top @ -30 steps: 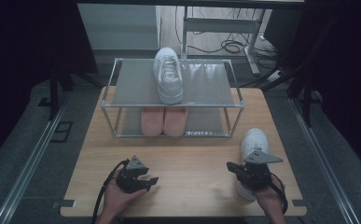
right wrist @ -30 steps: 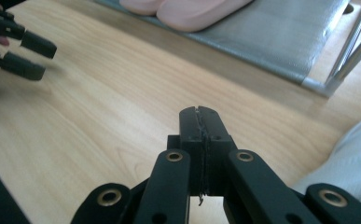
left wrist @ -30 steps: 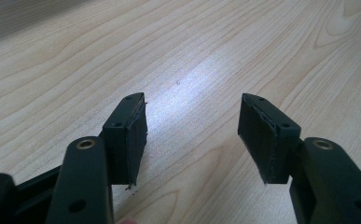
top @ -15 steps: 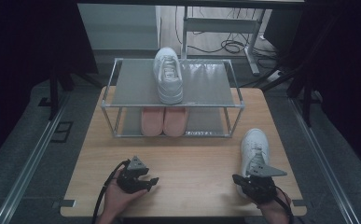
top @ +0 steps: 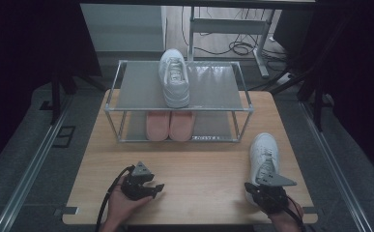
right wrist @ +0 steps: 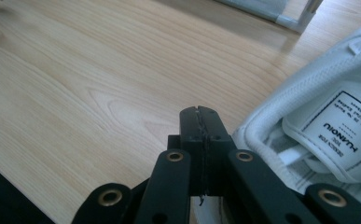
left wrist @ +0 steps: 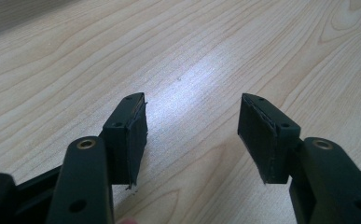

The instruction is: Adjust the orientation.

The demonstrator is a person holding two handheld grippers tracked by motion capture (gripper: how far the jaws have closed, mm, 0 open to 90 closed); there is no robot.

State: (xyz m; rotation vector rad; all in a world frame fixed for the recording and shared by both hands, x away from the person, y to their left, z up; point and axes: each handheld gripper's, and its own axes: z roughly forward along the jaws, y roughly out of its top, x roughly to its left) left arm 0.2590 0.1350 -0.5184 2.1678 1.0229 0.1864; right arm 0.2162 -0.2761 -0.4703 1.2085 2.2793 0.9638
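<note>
Right sneaker (top: 263, 157) on worktop (top: 199, 169), heel end hidden behind right gripper (top: 266, 193) in high view; cut off at frame edge in right gripper view, tongue label readable there (right wrist: 341, 126). Person's hands partly cropped at bottom of high view. Pink pair (top: 170, 124) half hidden under top shelf, toes not visible. Floor cables behind rack (top: 177, 104) small, hard to make out.

Right gripper fingers (right wrist: 200, 135) pressed fully together, nothing between. Just beside sneaker's collar, at its left in the right gripper view; contact not clear. Low over worktop, near right front corner.

Left gripper (top: 143, 181) held in left hand (top: 122, 205) at front left, well apart from sneaker. Fingers (left wrist: 129, 135) wide apart, nothing between, bare wood (left wrist: 192, 84) under gap. Tilted down toward worktop, tips near surface, touching or not unclear.

Rack at back of worktop, metal frame, two levels. Top shelf: one white sneaker (top: 175, 77), centred, lengthwise, toe toward the person's side, heel toward back. Bottom level: pink pair side by side, directly below white one. Rest of both shelves bare.

Sneaker on worktop: right side, in front of rack's right leg, toe pointing away toward rack, upright on sole.
</note>
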